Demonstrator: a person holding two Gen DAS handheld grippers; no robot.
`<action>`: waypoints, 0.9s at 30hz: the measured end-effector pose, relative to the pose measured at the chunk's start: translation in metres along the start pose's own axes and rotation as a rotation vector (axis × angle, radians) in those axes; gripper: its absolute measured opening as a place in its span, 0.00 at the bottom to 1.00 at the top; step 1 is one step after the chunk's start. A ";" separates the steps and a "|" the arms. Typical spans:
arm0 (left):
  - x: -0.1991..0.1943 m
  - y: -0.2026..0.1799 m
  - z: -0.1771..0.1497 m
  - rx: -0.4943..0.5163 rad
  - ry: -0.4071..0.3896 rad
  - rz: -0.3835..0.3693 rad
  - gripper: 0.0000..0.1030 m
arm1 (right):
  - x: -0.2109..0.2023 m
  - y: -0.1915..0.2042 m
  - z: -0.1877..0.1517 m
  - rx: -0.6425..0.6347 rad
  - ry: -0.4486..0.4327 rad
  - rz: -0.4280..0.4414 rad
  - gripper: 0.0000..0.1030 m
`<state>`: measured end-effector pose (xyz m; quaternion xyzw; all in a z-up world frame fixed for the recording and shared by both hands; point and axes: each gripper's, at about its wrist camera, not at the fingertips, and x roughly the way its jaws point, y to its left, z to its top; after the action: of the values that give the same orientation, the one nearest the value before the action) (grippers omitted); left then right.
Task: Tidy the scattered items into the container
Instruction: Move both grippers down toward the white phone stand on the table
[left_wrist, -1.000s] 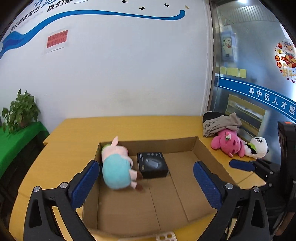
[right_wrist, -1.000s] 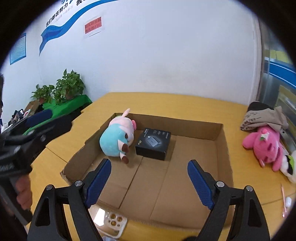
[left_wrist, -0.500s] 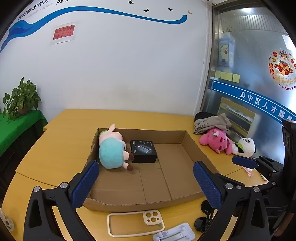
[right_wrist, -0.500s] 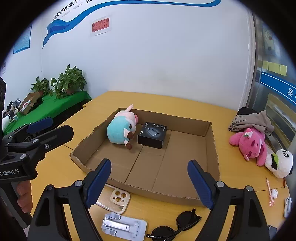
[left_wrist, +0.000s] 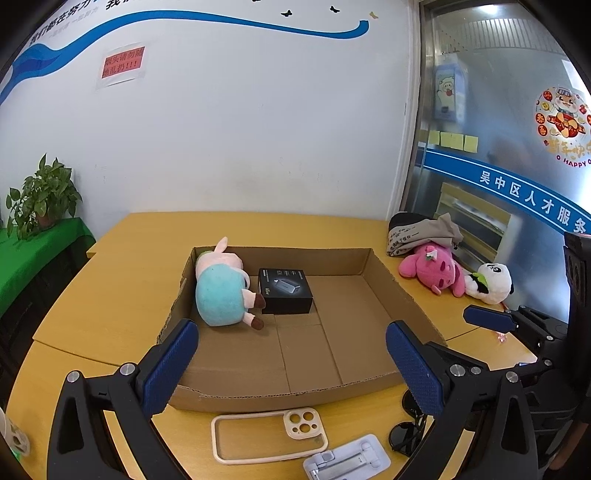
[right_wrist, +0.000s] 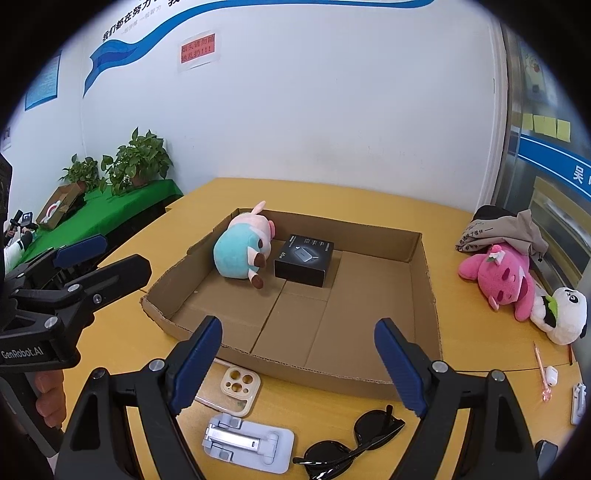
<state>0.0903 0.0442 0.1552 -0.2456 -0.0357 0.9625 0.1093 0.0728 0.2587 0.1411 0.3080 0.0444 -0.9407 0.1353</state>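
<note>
A shallow cardboard box (left_wrist: 399, 291) (right_wrist: 426, 295) holds a pink-and-teal pig plush (left_wrist: 219, 291) (right_wrist: 242, 251) and a black carton (left_wrist: 285, 290) (right_wrist: 304, 260). On the table in front of it lie a cream phone case (left_wrist: 269, 434) (right_wrist: 238, 387), a grey phone stand (left_wrist: 347, 461) (right_wrist: 245, 445) and black sunglasses (right_wrist: 351, 446) (left_wrist: 404, 435). A pink plush (left_wrist: 432, 267) (right_wrist: 500, 275) and a panda plush (left_wrist: 489, 282) (right_wrist: 563, 314) lie to the right. My left gripper (left_wrist: 291, 367) and right gripper (right_wrist: 295, 363) are open and empty, above the box's near edge.
A folded grey cloth (left_wrist: 421, 230) (right_wrist: 498, 229) lies behind the pink plush. A pink pen (right_wrist: 541, 373) and small white items (right_wrist: 552, 373) lie at the right table edge. Potted plants (right_wrist: 142, 162) stand on a green-covered side table at the left. A glass door is at the right.
Both grippers have pulled back and up from over the box. The phone case, stand and sunglasses have come into view in front of the box. Nothing was gripped.
</note>
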 end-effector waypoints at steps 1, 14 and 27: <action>0.001 -0.001 -0.001 0.004 0.002 0.003 1.00 | 0.001 -0.001 -0.001 0.001 0.003 0.003 0.83; 0.007 -0.001 -0.007 0.003 0.028 0.005 1.00 | 0.006 -0.006 -0.008 0.010 0.019 0.011 0.83; 0.014 0.000 -0.012 0.004 0.051 0.006 1.00 | 0.010 -0.007 -0.012 0.015 0.039 0.019 0.83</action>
<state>0.0836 0.0476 0.1381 -0.2698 -0.0304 0.9564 0.1079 0.0701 0.2648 0.1250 0.3275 0.0368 -0.9335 0.1411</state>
